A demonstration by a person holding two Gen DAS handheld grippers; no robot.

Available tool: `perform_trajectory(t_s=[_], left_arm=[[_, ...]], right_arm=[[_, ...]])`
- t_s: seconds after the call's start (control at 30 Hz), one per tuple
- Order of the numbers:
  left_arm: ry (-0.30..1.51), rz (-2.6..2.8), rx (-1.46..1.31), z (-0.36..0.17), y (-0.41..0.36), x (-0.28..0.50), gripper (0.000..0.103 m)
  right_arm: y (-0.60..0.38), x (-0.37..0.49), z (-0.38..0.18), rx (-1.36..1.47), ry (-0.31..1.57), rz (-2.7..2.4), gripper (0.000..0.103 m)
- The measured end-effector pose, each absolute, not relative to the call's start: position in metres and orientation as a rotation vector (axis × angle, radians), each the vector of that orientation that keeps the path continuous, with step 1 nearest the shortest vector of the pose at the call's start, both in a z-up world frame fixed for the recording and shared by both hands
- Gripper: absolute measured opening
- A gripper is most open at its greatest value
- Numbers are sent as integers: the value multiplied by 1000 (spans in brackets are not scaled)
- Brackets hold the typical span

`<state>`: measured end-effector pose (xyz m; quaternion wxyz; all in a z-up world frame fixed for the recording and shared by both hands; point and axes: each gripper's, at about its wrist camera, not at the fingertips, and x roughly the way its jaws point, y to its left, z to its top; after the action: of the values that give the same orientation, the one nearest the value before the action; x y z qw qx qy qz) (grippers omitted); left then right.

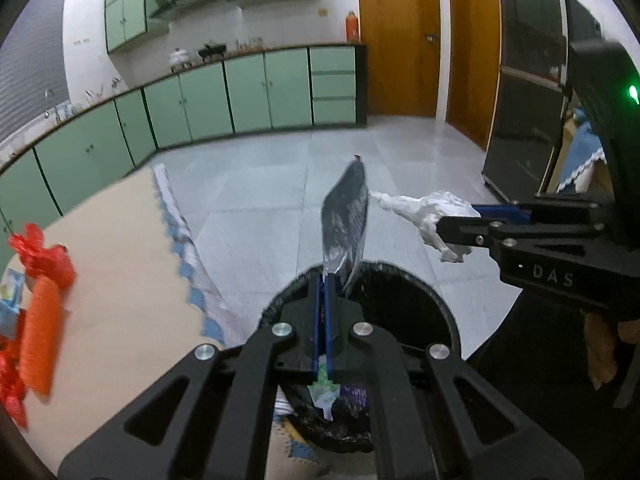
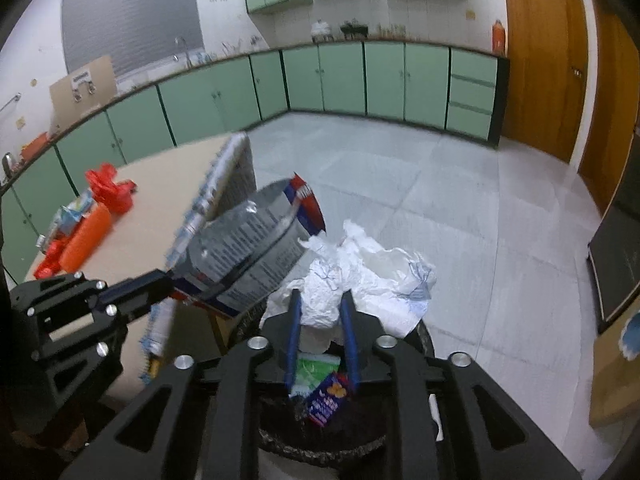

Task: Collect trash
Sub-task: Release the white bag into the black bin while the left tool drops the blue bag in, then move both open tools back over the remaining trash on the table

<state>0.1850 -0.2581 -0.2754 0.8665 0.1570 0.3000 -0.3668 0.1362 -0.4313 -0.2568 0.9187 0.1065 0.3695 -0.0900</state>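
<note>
Left wrist view shows the left gripper (image 1: 324, 280) pinched tight on a silver snack bag (image 1: 346, 216), held above the black bin (image 1: 448, 312). The right gripper (image 2: 322, 304) clasps a crumpled white paper (image 2: 360, 276) over the same bin, fingers part closed around it. This looks like the drop step: both need to open so the trash falls in. More litter, seemingly red wrappers (image 2: 108, 188), waits on the table (image 2: 168, 200) to the left.

Both wrist views look closely down over the shared bin (image 1: 400, 280), facing cabinets (image 2: 384, 80)
</note>
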Motion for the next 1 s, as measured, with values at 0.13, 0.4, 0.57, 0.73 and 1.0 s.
perform_trajectory(t_s=[0.13,0.4,0.57,0.73,1.0], left_arm=[[662,-779,372,-303,-265,191,8],[617,-716,356,-295,-248,190,29],[511,-564,288,-250,-188,181,67],[412,-315,263,-219,-99,173,80],[332,-79,156,-205,15,178,90]], right_arm=[[-433,133,-262,229,761,-202,33],[-436,122,-238,223,703,-206,35],[-410,123,-209,198,632,-120,44],[-356,144,-192,144,558,22,71],[-260,193,-182,66,534,199,82]])
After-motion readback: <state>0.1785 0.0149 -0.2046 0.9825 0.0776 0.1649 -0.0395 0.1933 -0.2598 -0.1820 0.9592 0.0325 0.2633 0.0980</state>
